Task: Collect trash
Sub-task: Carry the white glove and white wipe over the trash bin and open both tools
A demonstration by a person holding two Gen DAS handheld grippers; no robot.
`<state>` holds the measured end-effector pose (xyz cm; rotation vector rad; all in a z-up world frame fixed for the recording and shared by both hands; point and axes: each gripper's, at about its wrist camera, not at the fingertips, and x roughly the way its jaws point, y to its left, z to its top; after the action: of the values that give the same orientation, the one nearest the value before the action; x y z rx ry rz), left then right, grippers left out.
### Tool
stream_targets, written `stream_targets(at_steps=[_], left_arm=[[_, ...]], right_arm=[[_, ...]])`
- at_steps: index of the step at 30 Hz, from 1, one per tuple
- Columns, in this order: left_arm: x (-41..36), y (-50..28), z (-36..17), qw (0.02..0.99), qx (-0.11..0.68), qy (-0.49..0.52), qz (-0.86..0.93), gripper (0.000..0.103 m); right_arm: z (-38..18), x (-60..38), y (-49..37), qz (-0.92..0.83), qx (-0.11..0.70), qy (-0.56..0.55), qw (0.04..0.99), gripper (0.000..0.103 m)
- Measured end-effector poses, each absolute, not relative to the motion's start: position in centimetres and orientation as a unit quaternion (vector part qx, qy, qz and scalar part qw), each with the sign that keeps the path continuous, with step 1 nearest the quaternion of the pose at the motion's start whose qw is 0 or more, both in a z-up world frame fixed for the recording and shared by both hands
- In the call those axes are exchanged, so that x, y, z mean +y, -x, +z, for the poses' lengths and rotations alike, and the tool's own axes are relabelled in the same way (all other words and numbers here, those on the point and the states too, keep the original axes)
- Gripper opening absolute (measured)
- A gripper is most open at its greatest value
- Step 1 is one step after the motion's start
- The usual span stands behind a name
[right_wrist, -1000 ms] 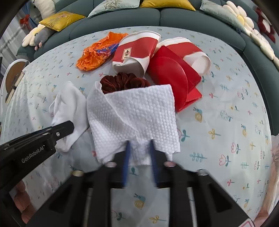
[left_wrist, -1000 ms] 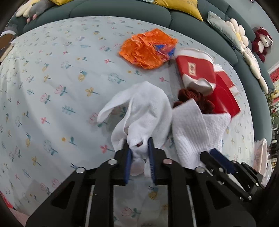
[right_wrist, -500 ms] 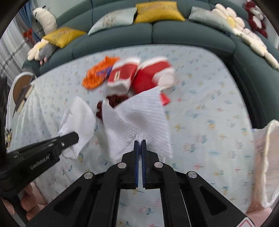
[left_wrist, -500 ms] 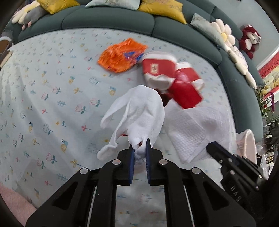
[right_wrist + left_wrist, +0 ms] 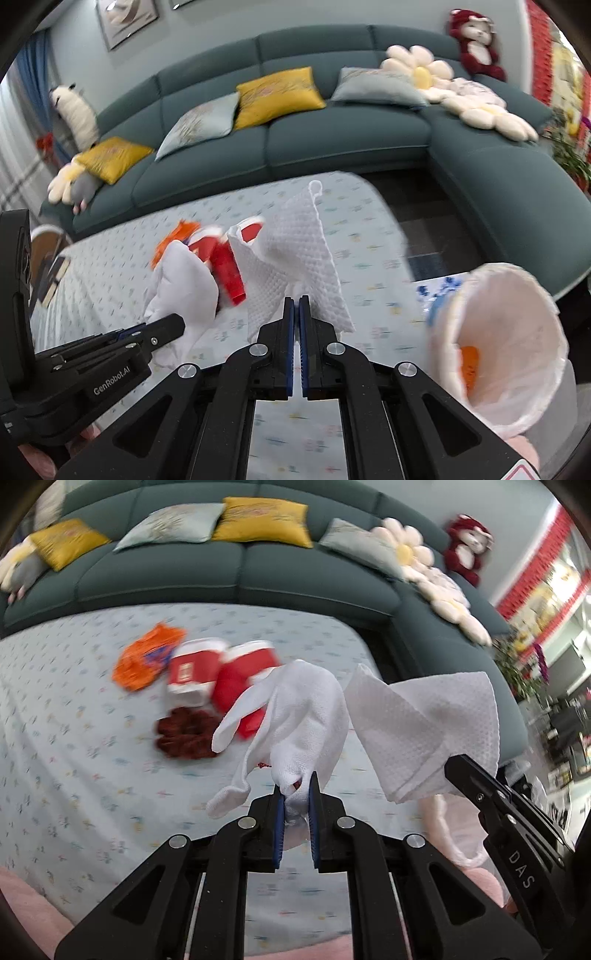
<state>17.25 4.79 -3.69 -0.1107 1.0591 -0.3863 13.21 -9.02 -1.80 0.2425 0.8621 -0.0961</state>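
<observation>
My left gripper (image 5: 295,794) is shut on a crumpled white tissue (image 5: 299,716) and holds it above the table. My right gripper (image 5: 296,306) is shut on a white embossed paper towel (image 5: 295,258), also lifted; the towel shows at the right of the left wrist view (image 5: 424,731). On the flowered tablecloth (image 5: 92,775) lie an orange wrapper (image 5: 147,657), two red paper cups (image 5: 195,668) on their sides and a dark red scrunchie (image 5: 184,734). A bin lined with a pale pink bag (image 5: 509,339) stands to the right of the right gripper, something orange inside.
A dark teal corner sofa (image 5: 332,140) with yellow and grey cushions, flower cushions and a red plush toy wraps round the table's far and right sides. Dark floor shows between table and sofa.
Both grippers have risen and pulled back from the table with the tissue and the towel. The right jaws closed fully on the towel. The scrunchie is uncovered and the bin has come into view.
</observation>
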Motion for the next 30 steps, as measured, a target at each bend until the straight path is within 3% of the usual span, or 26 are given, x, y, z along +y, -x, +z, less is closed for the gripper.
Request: stream_targets(at_steps=[15, 30], left_arm=[[-10.3, -12.6, -1.6, 0.825, 0.487, -0.018, -0.288, 0.011], [-18.3, -9.9, -2.5, 0.803, 0.49, -0.068, -0.331, 0.011]], right_arm=[[-0.1, -21.6, -5.8, -0.145, 0.372, -0.162, 0.902, 0.003], [-1.5, -28.7, -1.8, -0.205, 0.368, -0.2, 0.885, 0.003]])
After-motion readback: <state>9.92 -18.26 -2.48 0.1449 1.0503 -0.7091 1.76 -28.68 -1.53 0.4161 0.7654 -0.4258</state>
